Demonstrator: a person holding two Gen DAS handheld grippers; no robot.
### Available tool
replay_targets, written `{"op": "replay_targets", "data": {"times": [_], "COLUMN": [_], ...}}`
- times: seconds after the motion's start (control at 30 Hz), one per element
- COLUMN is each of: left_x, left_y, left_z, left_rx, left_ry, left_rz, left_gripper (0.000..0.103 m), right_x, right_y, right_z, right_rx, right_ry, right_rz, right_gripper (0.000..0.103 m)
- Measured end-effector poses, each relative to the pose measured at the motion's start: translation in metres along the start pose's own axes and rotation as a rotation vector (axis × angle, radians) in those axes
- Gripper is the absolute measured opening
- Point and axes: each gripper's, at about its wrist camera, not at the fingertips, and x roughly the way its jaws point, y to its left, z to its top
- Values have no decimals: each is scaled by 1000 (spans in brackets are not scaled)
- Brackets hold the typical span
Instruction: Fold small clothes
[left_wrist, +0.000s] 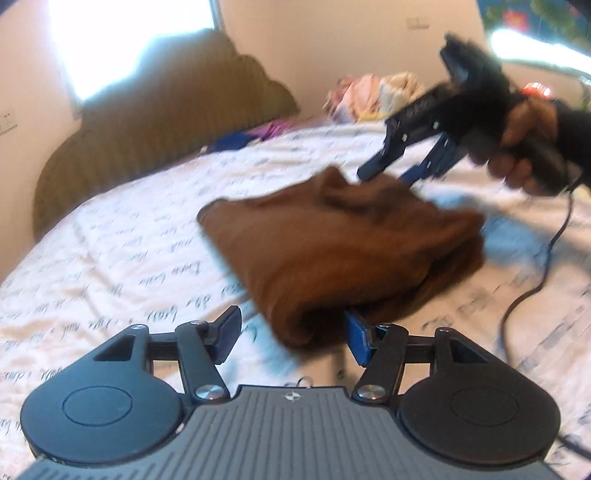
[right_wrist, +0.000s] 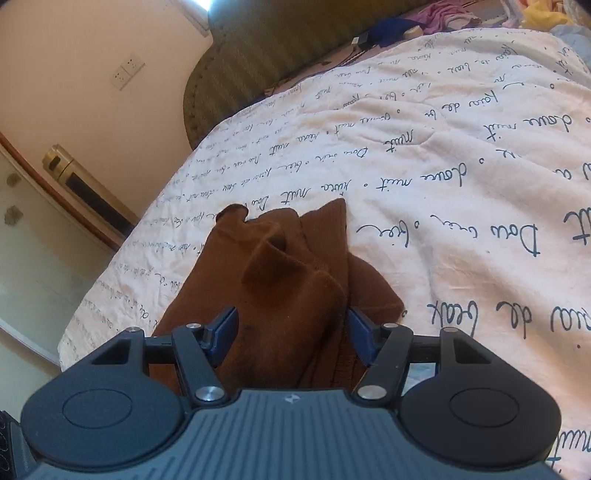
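Observation:
A brown garment (left_wrist: 332, 243) lies folded in a thick bundle on the white bedspread with script print (left_wrist: 110, 258). My left gripper (left_wrist: 291, 332) is open, with the near edge of the bundle lying between its fingers. In the left wrist view the right gripper (left_wrist: 391, 173) is held by a hand just above the far edge of the garment, jaws apart. In the right wrist view the right gripper (right_wrist: 291, 332) is open over the brown garment (right_wrist: 280, 280), which lies rumpled with folds and a corner pointing away.
An olive padded headboard (left_wrist: 155, 122) stands behind the bed. A pile of pale clothes (left_wrist: 376, 96) and blue and purple clothes (left_wrist: 251, 134) lie at the far side. A black cable (left_wrist: 535, 273) trails over the bedspread on the right. A wall socket (right_wrist: 127, 72) is on the wall.

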Motion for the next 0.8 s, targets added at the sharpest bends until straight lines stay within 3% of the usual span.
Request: {"op": "replay_targets", "data": {"times": [0.07, 0.1, 0.13, 0.23, 0.27, 0.37, 0.47, 0.53, 0.6, 0.67, 0.73, 0.8], "left_x": [12, 15, 18, 17, 18, 22, 17, 16, 11, 8, 13, 35], "left_y": [-2, -1, -1, -5, -9, -7, -3, 10, 31, 58, 83, 106], "left_z": [-1, 0, 2, 3, 2, 0, 1, 4, 3, 2, 4, 10], "left_rx": [-3, -7, -3, -4, -1, -13, -42, -107, -204, -353, -524, -694], "left_ry": [27, 21, 15, 10, 21, 34, 49, 79, 104, 119, 109, 116], "left_rz": [14, 21, 30, 18, 14, -4, -40, -140, -283, -403, -457, -471], "left_gripper": [60, 59, 57, 45, 38, 32, 31, 31, 35, 65, 80, 83], "right_x": [8, 12, 17, 6, 0, 9, -7, -24, -42, -51, -52, -47], "right_y": [2, 3, 5, 12, 4, -49, -65, -63, -60, -58, -60, -60], "right_z": [0, 0, 0, 2, 3, -3, -15, -21, -30, -38, -41, -36], "right_rx": [-10, -28, -46, -80, -52, 144, 295, 318, 312, 296, 310, 326], "right_ry": [0, 1, 17, -29, -53, -17, -77, -120, -148, -133, -101, -98], "right_rz": [-21, -31, -36, -31, -8, -48, 54, 52, 27, 48, 97, 119], "right_gripper": [58, 29, 12, 9, 9, 9, 20, 41, 85, 90, 90, 90]}}
